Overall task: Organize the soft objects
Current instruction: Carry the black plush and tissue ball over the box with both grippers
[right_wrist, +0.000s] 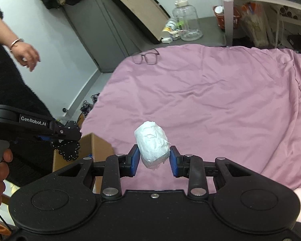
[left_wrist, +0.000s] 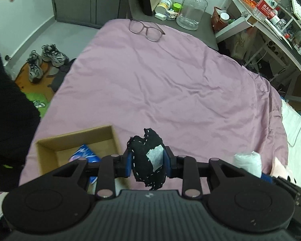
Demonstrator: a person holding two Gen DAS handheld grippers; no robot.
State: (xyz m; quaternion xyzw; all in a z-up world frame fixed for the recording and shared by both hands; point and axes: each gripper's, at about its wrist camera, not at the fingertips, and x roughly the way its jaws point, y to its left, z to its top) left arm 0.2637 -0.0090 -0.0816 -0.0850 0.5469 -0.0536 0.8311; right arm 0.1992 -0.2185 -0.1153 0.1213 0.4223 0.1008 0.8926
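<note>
The left gripper (left_wrist: 147,161) squeezes a black rolled-up sock with white stitches (left_wrist: 148,156) between its blue fingers (left_wrist: 128,163), held up in the air. The right gripper (right_wrist: 155,159) holds a white rolled-up sock (right_wrist: 152,146), its fingers nearly closed around it. Just below on the left sits an open brown cardboard box (left_wrist: 74,140) with a blue packet (left_wrist: 84,155) inside. Past them spreads the pink bed sheet (left_wrist: 170,84). At its far edge lie dark-rimmed glasses (left_wrist: 146,29).
</note>
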